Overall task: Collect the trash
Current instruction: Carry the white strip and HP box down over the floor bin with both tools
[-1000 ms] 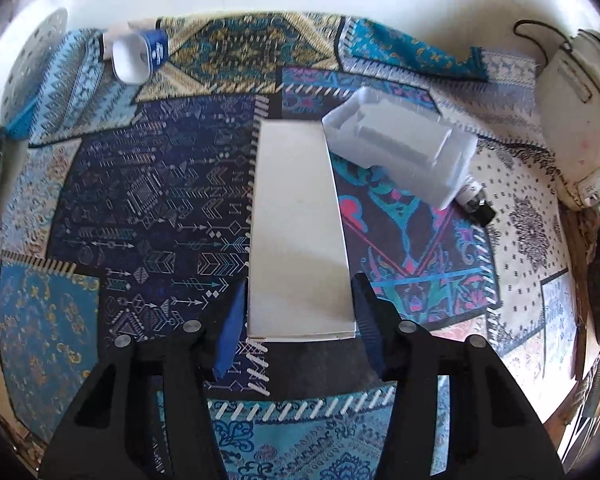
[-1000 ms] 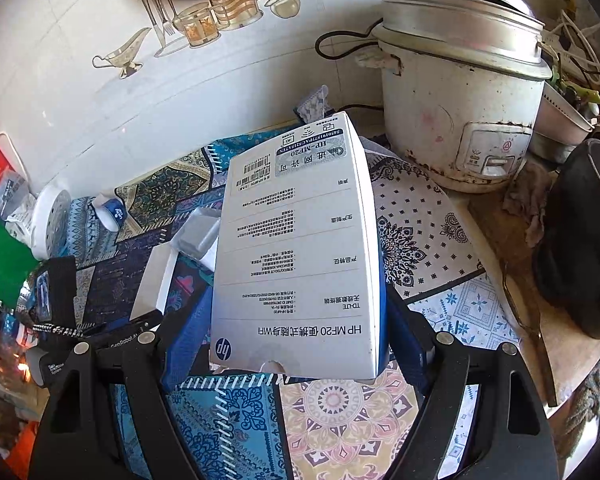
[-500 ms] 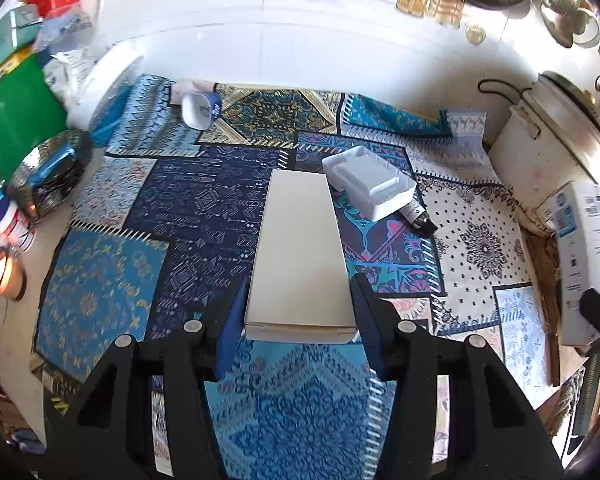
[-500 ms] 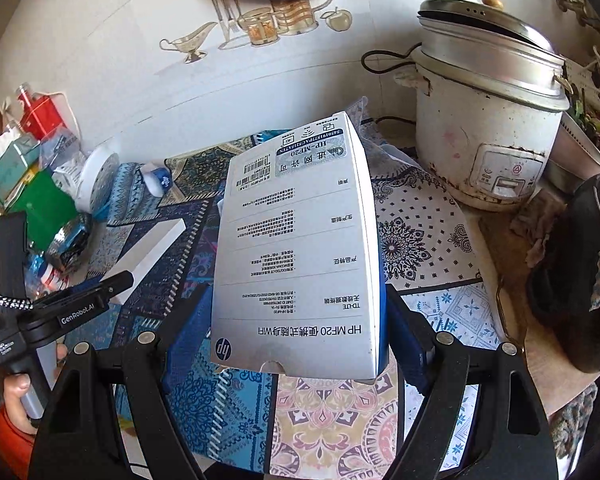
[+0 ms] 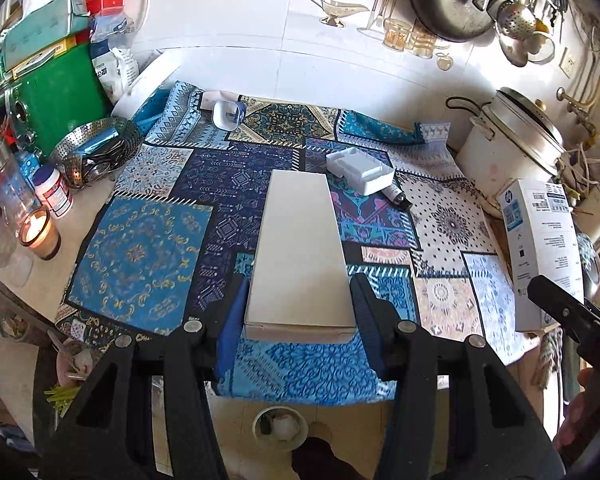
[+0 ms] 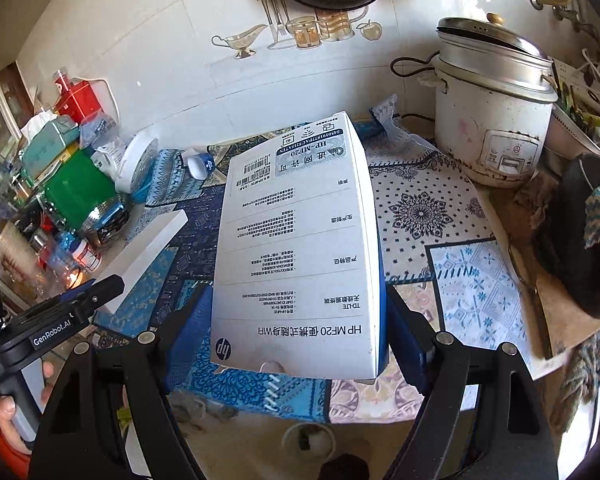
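Note:
My left gripper (image 5: 298, 316) is shut on a long plain white box (image 5: 298, 256) and holds it well above the patterned cloth (image 5: 140, 252). My right gripper (image 6: 298, 332) is shut on a white HP box (image 6: 296, 248) with printed text, also held above the counter. The HP box shows in the left wrist view (image 5: 540, 240) at the right, and the plain box shows in the right wrist view (image 6: 148, 256) at the left. A white plastic tray (image 5: 360, 170), a small dark tube (image 5: 398, 196) and a tipped blue-and-white cup (image 5: 228, 114) lie on the cloth.
A rice cooker (image 5: 508, 140) stands at the back right. A lit candle glass (image 5: 40, 232), jars, a steel colander (image 5: 96, 148) and green and red boxes (image 5: 56, 92) crowd the left side. A small white bin (image 5: 280, 428) sits on the floor below the counter edge.
Both grippers have risen and pulled back from the counter with their boxes. The plain white box has been lifted off the cloth, and the view now takes in the whole counter and floor.

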Motion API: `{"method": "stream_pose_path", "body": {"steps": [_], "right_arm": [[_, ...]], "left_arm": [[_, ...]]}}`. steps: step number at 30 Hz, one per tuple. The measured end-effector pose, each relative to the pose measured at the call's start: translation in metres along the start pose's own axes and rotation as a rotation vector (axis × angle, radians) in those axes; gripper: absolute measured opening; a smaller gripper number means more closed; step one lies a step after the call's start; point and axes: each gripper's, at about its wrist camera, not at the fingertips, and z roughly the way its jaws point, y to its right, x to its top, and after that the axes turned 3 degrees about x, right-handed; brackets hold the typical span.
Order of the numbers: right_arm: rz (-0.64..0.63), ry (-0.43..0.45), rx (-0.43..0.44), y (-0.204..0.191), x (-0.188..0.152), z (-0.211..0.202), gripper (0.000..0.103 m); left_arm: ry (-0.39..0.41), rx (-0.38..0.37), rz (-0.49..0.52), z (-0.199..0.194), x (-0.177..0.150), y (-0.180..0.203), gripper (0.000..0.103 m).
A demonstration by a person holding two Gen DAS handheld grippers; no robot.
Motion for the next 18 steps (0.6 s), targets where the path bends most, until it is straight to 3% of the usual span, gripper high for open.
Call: {"method": "stream_pose_path", "body": {"steps": [10, 18], "right_arm": [[0.071, -0.017, -0.051, -0.068, -0.094, -0.020, 0.080], [0.099, -0.118, -0.088, -0.089, -0.161, -0.024, 0.080]], "left_arm": [[-0.038, -0.049, 0.104, -0.060, -0.092, -0.067, 0.051], [-0.141, -0.085, 0.133, -0.070, -0.163, -0.093, 0.051]]}}
